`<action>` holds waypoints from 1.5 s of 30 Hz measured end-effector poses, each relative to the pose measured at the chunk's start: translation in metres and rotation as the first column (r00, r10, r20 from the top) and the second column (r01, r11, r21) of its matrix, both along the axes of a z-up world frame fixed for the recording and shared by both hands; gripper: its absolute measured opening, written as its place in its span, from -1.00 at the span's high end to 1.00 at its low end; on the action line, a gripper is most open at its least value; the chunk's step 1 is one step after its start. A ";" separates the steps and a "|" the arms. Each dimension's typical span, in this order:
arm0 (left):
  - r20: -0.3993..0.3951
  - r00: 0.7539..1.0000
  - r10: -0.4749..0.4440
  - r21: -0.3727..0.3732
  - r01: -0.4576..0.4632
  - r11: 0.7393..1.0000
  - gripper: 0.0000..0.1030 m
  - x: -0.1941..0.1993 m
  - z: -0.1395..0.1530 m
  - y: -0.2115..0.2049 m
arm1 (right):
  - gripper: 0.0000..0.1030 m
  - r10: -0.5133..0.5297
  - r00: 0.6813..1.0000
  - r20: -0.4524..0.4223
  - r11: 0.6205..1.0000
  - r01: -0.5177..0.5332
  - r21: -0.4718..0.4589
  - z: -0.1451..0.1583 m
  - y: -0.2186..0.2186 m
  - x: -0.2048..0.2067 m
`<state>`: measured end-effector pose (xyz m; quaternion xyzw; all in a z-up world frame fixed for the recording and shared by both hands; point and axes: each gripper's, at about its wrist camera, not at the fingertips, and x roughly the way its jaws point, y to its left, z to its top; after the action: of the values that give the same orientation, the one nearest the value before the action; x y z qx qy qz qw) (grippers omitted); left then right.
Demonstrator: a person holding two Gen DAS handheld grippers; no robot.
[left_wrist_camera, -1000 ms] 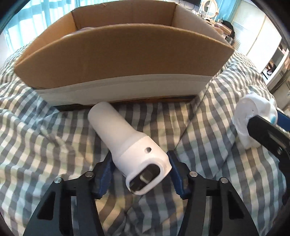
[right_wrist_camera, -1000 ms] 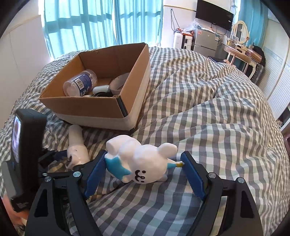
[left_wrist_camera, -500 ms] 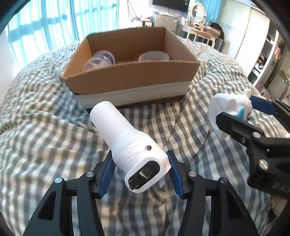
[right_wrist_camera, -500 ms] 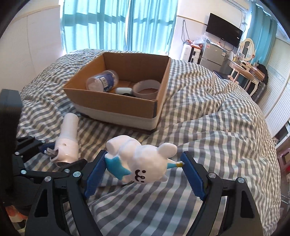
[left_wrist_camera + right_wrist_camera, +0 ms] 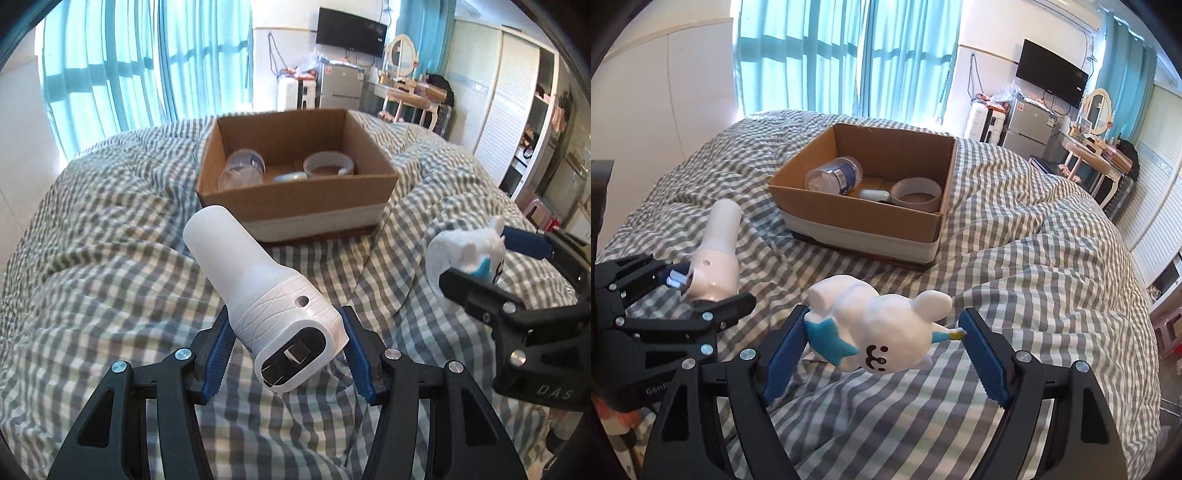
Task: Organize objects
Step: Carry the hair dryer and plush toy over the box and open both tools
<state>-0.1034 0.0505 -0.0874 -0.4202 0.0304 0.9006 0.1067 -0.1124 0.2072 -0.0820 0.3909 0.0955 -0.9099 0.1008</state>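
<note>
The cardboard box (image 5: 295,206) is the biggest piece of this job: stiff-walled, open-topped, sitting on the checked bedspread (image 5: 92,295) ahead of both my hands, already holding a clear plastic bottle (image 5: 833,176) on its side, a roll of tape (image 5: 916,192) and a small white oblong thing (image 5: 873,194) I cannot name. I judge it light enough to shift if I knock its near wall, so things should go in over the rim, not against it. Next in size is the white plug-in device (image 5: 258,280) in my left gripper (image 5: 288,347): a smooth tube widening to a ribbed base with metal prongs at the end facing me. My blue pads are clamped on that wide base, held clear of the bed with the tube aimed toward the box. It looks like hard, slick plastic, fairly light and nose-heavy in this hold, so the ribbed base seems the right place to grip; the tube would slip. Smallest is the white cartoon figure (image 5: 875,325) with blue trim and a smiling face, lying crosswise in my right gripper (image 5: 882,343), lifted above the bedspread, nearer to me than the box. My pads stand wide, pressing its ends, one of them a thin tip. It looks rigid and possibly brittle, so I would not squeeze harder.
</note>
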 end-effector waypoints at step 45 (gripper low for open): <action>-0.101 0.987 -0.125 -0.028 0.123 0.992 -0.11 -0.228 0.045 0.016 | -0.58 0.009 0.999 -0.033 0.986 -0.014 -0.166 0.056 -0.002 -0.261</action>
<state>-0.3317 0.0666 -0.0428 -0.3716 0.0716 0.9123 0.1565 -0.3733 0.2047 -0.0261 0.3660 0.0231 -0.9202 0.1368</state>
